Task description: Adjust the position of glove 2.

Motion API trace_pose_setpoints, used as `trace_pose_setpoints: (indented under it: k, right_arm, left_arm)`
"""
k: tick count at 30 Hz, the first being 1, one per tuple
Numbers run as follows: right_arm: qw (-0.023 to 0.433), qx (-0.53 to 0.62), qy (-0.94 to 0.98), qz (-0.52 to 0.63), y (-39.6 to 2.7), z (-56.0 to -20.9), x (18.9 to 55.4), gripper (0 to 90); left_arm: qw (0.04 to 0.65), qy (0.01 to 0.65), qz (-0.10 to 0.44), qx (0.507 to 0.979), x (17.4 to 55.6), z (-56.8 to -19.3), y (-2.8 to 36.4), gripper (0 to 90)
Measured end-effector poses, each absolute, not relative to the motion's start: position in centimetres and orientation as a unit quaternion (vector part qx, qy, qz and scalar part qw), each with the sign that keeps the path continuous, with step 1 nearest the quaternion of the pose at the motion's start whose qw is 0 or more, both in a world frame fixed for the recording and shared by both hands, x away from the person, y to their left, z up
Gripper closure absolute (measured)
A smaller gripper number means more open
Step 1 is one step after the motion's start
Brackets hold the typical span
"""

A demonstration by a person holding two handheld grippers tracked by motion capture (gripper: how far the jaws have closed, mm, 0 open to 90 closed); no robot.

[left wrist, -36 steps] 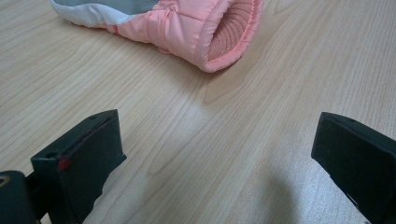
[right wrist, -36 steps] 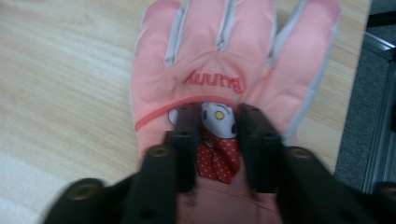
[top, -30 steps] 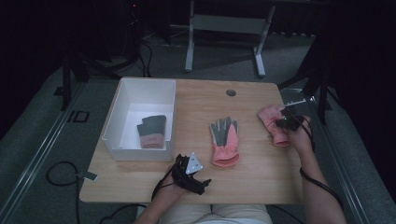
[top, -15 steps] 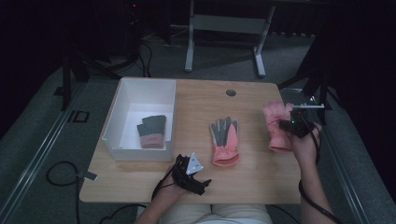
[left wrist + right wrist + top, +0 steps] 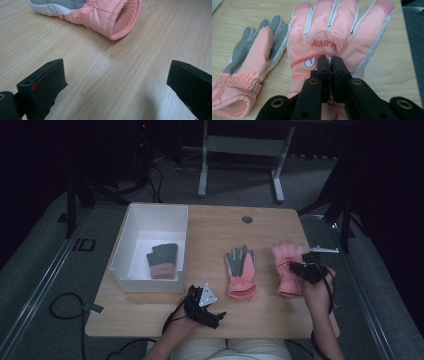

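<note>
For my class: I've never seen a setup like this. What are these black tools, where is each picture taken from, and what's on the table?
A person holds a black two-jaw tool in each hand. One camera looks down from above; one rides on each tool, looking along its jaws. On the light wooden table lie two pink padded gloves and a white rectangular bin holding a folded grey-and-pink glove. The right gripper has its jaws shut, pinching fabric on the back-up pink glove. The left gripper rests open near the cuff of the grey-palmed pink glove.
</note>
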State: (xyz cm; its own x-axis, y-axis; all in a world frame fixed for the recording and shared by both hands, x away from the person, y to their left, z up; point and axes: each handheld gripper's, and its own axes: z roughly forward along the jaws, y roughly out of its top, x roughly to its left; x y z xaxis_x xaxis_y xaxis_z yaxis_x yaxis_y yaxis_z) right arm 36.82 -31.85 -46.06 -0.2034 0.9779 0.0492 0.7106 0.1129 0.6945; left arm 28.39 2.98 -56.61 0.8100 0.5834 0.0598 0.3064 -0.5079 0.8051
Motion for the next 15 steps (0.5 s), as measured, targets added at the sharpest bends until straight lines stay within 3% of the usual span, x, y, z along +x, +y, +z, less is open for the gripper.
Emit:
trace_pose_setpoints:
  k: [15]
  right_arm:
    - [0.203, 0.614, 0.710, 0.278, -31.4, -49.9, 38.3, 85.9]
  left_arm:
    - [0.421, 0.257, 0.167, 0.854, 28.2, -56.7, 2.9, 1.4]
